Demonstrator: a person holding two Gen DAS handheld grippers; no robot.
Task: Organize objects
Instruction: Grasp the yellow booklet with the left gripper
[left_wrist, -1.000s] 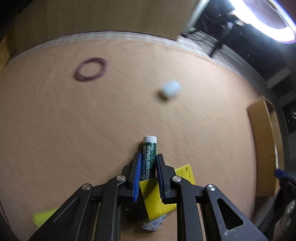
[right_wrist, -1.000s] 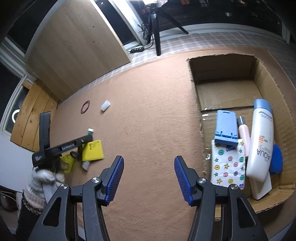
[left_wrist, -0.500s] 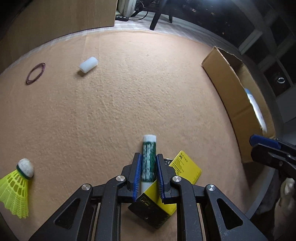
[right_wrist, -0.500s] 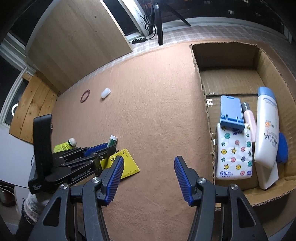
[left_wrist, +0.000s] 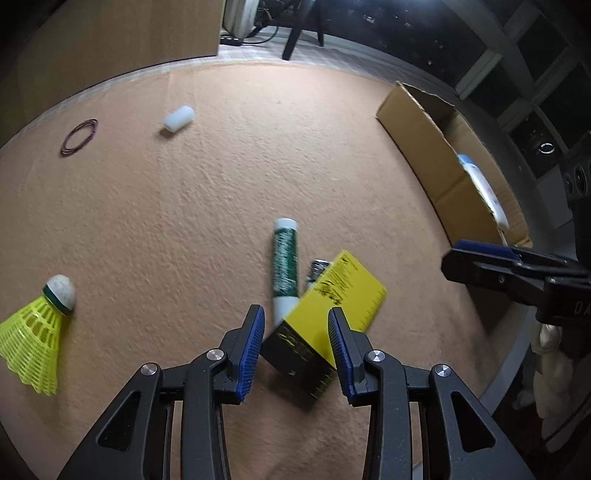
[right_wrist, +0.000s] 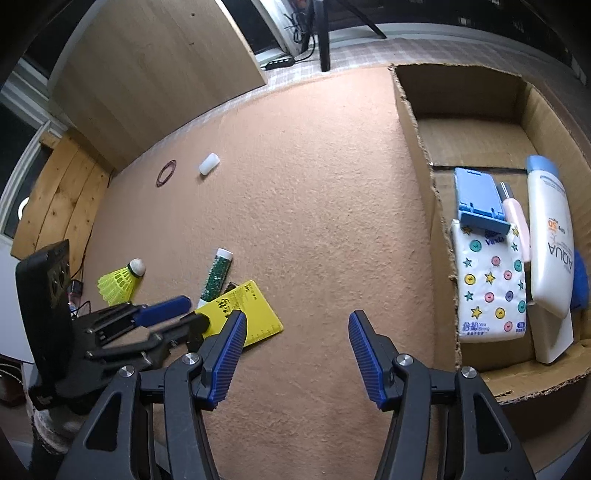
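Observation:
A green lip balm tube (left_wrist: 285, 266) lies on the tan mat, its near end against a yellow and black box (left_wrist: 325, 325). My left gripper (left_wrist: 295, 325) is open just behind them, with the box corner between its jaws, holding nothing. It shows in the right wrist view (right_wrist: 177, 314) too, beside the tube (right_wrist: 217, 275) and box (right_wrist: 245, 314). My right gripper (right_wrist: 295, 332) is open and empty above the mat, left of the cardboard box (right_wrist: 413, 122).
A yellow shuttlecock (left_wrist: 37, 332), a white cap (left_wrist: 179, 117) and a purple rubber band (left_wrist: 79, 132) lie on the mat. The cardboard box holds a tissue pack (right_wrist: 487, 284), a blue stand (right_wrist: 476, 203), a sunscreen bottle (right_wrist: 550, 236) and a pink tube (right_wrist: 515, 218).
My left gripper has opened and let go of the lip balm tube, which now lies on the mat by the yellow box. The gripper has drawn back a little.

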